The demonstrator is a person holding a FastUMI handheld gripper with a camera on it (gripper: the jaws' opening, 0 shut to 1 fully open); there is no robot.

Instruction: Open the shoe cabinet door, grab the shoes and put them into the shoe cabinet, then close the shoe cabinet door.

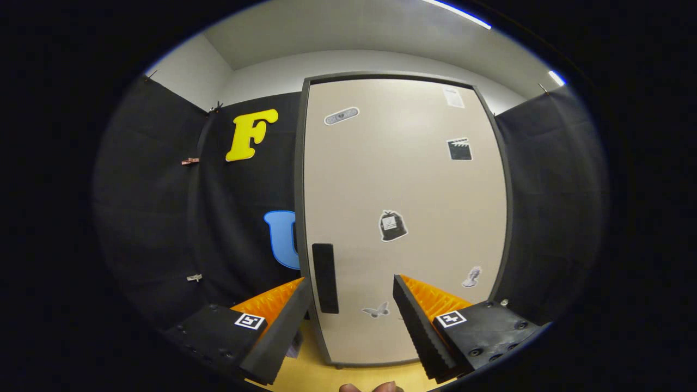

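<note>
Black cloth all round, door [403, 218] shut. Your gripper [348, 296] is spread wide, holding nothing, near the handle [325, 277]. Come in crooked and you'll probably slip off it.

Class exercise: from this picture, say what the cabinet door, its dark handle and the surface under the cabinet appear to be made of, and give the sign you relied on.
Cabinet door: likely laminated board or painted panel; flat, even beige, soft sheen, stickers lying flat.
Handle: probably matte black plastic or a recess; dull, no glint; uncertain.
Surface: seemingly smooth yellowish wood or laminate.
The gripper is open, its fingers either side of the handle's lower end.
</note>
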